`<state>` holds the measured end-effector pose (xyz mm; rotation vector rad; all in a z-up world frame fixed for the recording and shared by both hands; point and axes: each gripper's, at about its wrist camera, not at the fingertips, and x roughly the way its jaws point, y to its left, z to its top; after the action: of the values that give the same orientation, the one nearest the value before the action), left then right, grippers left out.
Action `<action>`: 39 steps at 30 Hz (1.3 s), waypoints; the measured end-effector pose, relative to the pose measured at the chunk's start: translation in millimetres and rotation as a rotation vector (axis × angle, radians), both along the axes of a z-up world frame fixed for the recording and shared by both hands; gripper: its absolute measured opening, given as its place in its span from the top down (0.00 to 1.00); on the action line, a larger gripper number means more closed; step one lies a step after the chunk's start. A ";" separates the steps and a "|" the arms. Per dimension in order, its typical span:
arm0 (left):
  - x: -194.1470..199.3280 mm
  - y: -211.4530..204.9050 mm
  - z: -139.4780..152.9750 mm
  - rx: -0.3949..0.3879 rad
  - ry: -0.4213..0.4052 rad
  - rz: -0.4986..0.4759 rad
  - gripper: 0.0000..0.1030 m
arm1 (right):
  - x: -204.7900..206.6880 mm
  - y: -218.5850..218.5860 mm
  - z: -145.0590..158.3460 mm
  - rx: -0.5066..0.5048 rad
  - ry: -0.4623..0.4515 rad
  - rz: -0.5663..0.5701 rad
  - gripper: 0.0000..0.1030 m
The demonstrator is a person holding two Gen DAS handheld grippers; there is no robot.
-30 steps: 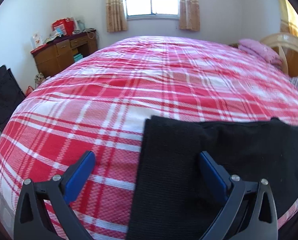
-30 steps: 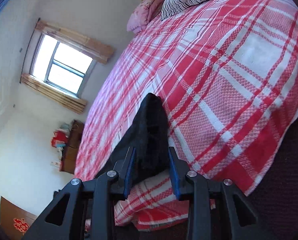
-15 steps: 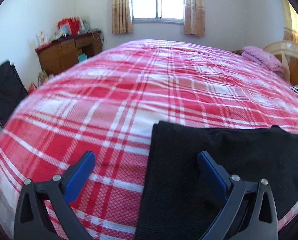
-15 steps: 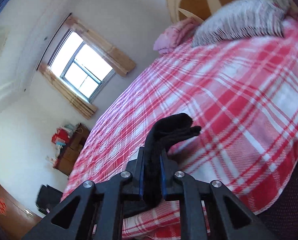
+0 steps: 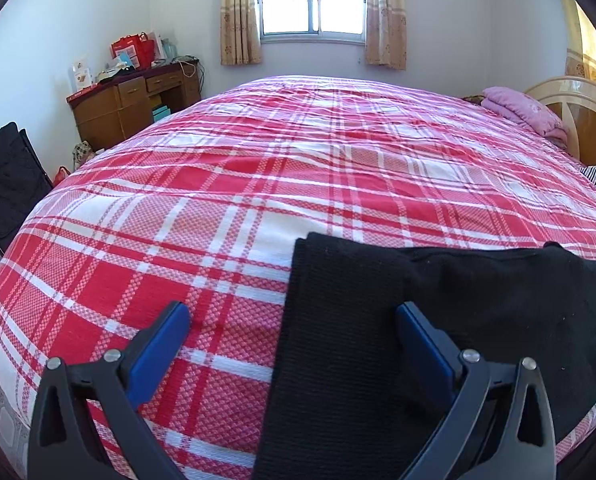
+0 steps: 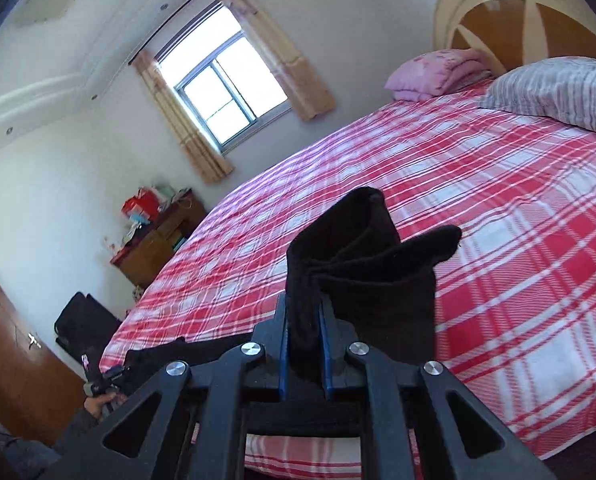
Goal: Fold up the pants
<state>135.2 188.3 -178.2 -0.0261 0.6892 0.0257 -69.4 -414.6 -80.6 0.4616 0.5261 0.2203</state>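
Note:
Black pants [image 5: 398, 340] lie along the near edge of the red plaid bed [image 5: 298, 168], their left end straight-edged. My left gripper [image 5: 294, 320] is open; the pants' left edge sits between its blue fingers. My right gripper [image 6: 303, 316] is shut on the other end of the pants [image 6: 362, 256], holding a bunched fold lifted above the bed [image 6: 478, 208].
A wooden desk [image 5: 130, 100] with red bags stands at the left wall. A black bag [image 5: 6, 184] leans beside the bed. A pink folded blanket [image 5: 526, 112], a striped pillow [image 6: 558, 88] and a headboard [image 6: 518, 16] are at the bed's head.
My right gripper has closed on the pants' end and lifted it off the bed, tilting upward. My left gripper stays open and has moved slightly right.

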 end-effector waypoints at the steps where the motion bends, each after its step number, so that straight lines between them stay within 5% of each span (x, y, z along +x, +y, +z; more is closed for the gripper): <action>1: -0.3 0.5 -0.1 0.001 0.000 -0.001 0.00 | 5.0 6.0 0.2 -0.001 0.002 0.015 0.88; 16: -0.4 -1.0 -1.5 0.001 -0.003 -0.007 0.00 | 80.6 128.6 -13.8 -0.041 0.050 0.271 0.88; 29: -0.1 -1.4 -1.5 0.002 -0.006 -0.009 0.00 | 104.4 204.2 -51.8 -0.096 0.127 0.427 0.88; 39: -10.0 -10.2 19.7 0.025 -0.068 0.017 0.00 | 109.4 250.0 -91.8 -0.276 0.216 0.514 0.87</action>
<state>125.2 178.1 -158.5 -0.0092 0.6205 0.0493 40.0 -164.6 -172.4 0.0721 0.8712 0.5858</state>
